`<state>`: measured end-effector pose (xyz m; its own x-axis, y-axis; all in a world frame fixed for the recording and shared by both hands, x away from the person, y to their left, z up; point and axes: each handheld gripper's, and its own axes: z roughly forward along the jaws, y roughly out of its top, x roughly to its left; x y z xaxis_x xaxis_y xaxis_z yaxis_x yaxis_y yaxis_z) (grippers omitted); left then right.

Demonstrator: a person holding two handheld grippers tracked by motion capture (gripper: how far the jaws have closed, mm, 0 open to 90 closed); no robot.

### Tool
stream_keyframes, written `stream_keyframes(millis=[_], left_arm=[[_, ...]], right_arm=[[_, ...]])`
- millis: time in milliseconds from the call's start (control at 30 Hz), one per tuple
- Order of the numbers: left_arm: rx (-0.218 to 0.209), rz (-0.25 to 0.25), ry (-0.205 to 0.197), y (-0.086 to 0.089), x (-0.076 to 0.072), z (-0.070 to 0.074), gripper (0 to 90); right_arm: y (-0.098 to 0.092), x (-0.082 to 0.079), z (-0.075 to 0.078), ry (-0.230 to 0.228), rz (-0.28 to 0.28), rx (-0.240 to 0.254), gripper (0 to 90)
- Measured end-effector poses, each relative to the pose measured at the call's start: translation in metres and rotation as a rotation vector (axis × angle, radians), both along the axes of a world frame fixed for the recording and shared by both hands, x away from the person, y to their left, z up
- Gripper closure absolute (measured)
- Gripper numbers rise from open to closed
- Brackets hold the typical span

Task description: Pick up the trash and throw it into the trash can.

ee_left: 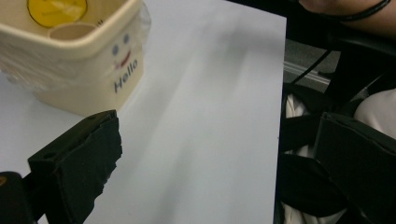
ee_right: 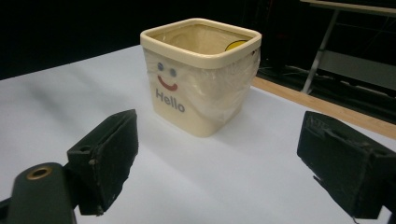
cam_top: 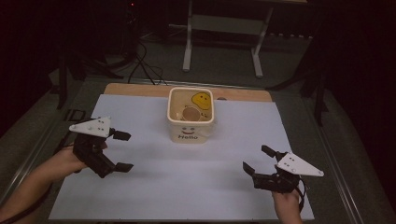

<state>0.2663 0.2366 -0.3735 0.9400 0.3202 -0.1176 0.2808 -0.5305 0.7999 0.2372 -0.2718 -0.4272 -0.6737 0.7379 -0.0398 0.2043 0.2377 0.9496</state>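
On the left side of the white sheet (cam_top: 154, 186), the left gripper (cam_top: 122, 150) is held in a hand (cam_top: 70, 158), with a grey three-cornered plate (cam_top: 91, 126) on top. Its two black jaws are spread wide apart, with nothing between them, and they point toward the middle of the table. From the left gripper view, one jaw is seen over the white sheet and the other past the sheet's edge, over dark surroundings.

At the middle, toward the far edge of the sheet, a cream tub (cam_top: 191, 115) is stood upright. A smiling face and the word "Hello" are printed on its near wall. A clear plastic liner is folded over its rim. Inside, a yellow smiley disc (cam_top: 201, 99) and a round brown object (cam_top: 190, 114) are seen; what the brown object is cannot be told. The tub is well apart from both grippers.

On the right, near the sheet's near edge, the right gripper (cam_top: 257, 158) is held in the other hand (cam_top: 287, 203). Its jaws are likewise spread wide and empty, and the tub (ee_right: 201, 74) is framed between them in the right gripper view. A strip of wooden tabletop (cam_top: 135, 88) is left bare behind the sheet.
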Motion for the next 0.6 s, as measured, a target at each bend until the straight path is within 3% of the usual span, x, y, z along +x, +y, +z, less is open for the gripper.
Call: stream_keyframes(millis=[333,433,500,600], left_arm=[[-0.032,0.027,0.041,0.009,-0.011,-0.036,1.9],[-0.05,0.041,0.029,0.011,-0.014,-0.043,1.9],[-0.083,0.048,0.033,0.014,-0.015,-0.047,1.9],[-0.084,0.065,0.028,0.017,-0.017,-0.053,1.9]], right_arm=[[0.001,0.001,-0.001,0.001,0.001,-0.004,12.5],[0.001,0.001,-0.001,-0.001,0.002,-0.006,12.5],[0.001,0.0,-0.001,-0.005,0.002,-0.01,12.5],[0.0,0.0,-0.001,-0.002,-0.001,-0.01,12.5]])
